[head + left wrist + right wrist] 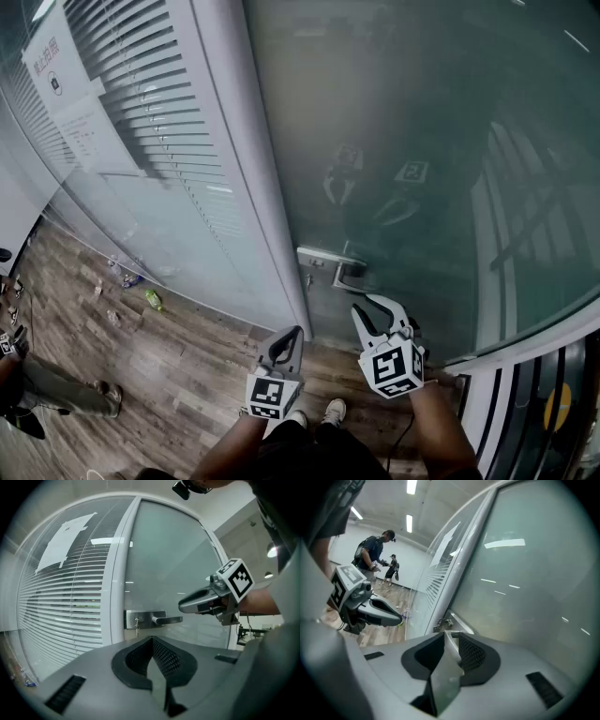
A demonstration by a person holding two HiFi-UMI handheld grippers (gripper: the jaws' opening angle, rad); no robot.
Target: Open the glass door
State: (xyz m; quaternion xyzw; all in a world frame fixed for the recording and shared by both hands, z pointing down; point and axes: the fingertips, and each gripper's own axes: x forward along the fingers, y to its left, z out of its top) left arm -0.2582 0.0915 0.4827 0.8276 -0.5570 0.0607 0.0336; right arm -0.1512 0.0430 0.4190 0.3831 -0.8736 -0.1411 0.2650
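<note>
The frosted glass door (422, 141) carries a metal lever handle (349, 272) on a steel plate next to the white frame. A key hangs from the lock (136, 626). My right gripper (380, 309) has its jaws spread, its tips just short of the lever's free end. In the right gripper view the handle (443, 667) shows in line with the gap of that gripper (446, 637), and the pads do not press on it. My left gripper (292, 333) hangs lower left of the handle, fingers together and holding nothing. It faces the handle (166, 619) from a distance.
A white frame post (253, 187) separates the door from a glass wall with slatted blinds (159, 112) and a paper notice (66, 84). Wooden floor (141, 356) lies to the left with small litter (153, 300). Two people (372, 550) stand far off.
</note>
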